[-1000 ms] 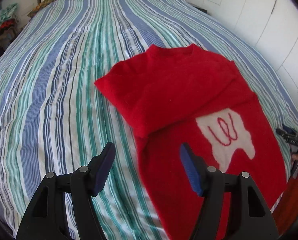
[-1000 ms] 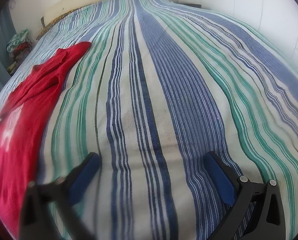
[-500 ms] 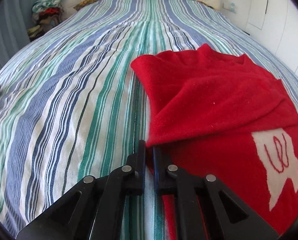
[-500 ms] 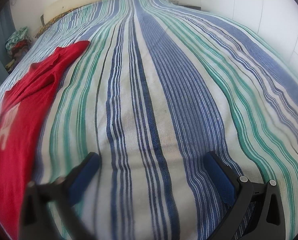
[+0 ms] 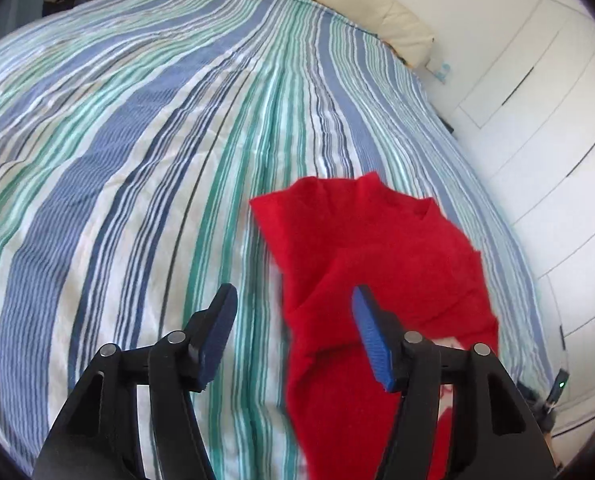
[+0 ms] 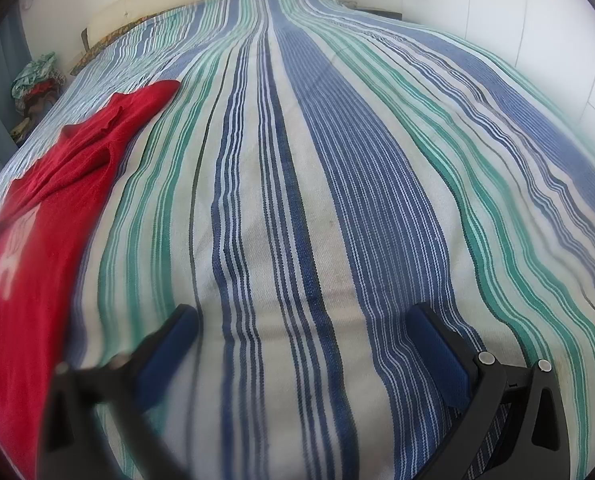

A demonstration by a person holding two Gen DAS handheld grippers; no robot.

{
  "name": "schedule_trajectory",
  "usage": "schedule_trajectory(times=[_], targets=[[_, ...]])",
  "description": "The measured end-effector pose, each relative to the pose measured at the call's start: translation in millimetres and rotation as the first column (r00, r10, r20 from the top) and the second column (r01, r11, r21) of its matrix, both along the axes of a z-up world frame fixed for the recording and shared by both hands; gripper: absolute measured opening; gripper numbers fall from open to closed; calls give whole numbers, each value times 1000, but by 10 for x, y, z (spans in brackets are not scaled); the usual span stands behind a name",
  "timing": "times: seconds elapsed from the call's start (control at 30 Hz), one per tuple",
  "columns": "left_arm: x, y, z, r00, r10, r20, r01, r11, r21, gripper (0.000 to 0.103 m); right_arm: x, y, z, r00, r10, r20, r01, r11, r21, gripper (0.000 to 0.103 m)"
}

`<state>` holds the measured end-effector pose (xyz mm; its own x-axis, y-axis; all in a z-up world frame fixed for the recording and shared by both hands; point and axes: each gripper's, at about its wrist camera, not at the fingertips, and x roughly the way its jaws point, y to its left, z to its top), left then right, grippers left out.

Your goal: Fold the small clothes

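Left claw (image 5: 295, 336) opening, pads clear of red sweater (image 5: 377, 264), folded edge between jaws, untouched. Right claw (image 6: 305, 344) wide, empty, over bare striped bedspread (image 6: 337, 160). Sweater at far left, open bed elsewhere.

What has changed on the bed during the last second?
The left gripper closed at the red sweater's edge, drew the sleeve flap across the body, and its jaws are now opening with nothing pinched. The white patch is mostly covered. The right gripper stayed open over the striped bedspread.
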<state>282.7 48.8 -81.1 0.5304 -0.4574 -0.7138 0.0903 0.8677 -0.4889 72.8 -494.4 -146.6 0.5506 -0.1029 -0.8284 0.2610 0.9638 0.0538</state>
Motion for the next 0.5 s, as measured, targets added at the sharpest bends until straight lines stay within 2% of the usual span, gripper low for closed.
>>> schedule_trajectory(times=[0.07,0.1,0.13,0.17,0.2,0.23,0.3,0.4,0.47,0.5], targets=[[365,-78,-144,996,-31,-86,26,998,-56,67,-2,1,-1,1000,-1,-1,1,1000,-3,103],[517,-125,-253,989,-45,-138,35,997,-74,66,-2,3,-1,1000,-1,-1,1,1000,-4,103],[629,-172,-333,986,-48,-162,37,997,-70,23,-2,5,-1,1000,-1,-1,1,1000,-5,103],[714,-233,-355,986,-57,-155,54,998,-24,4,-3,7,-2,1000,-1,-2,1,1000,-6,103],[767,-284,-299,993,-52,-105,59,996,64,3,-2,9,-2,1000,-2,-2,2,1000,-7,103],[812,-309,-254,996,-52,-68,60,991,121,3,4,10,-2,1000,-1,-3,1,1000,-9,103],[890,-314,-258,995,-52,-83,63,988,137,3,6,14,-3,1000,-2,-3,2,1000,-12,103],[801,-345,-232,992,-70,-102,86,983,161,19,9,13,-4,1000,0,-2,0,1000,-10,103],[597,-278,-174,994,-68,-84,79,987,137,58,17,12,-6,1000,0,-3,0,1000,-9,103],[455,-241,-133,997,-63,-51,69,991,118,65,21,10,-7,1000,-1,-4,0,1000,-10,103]])
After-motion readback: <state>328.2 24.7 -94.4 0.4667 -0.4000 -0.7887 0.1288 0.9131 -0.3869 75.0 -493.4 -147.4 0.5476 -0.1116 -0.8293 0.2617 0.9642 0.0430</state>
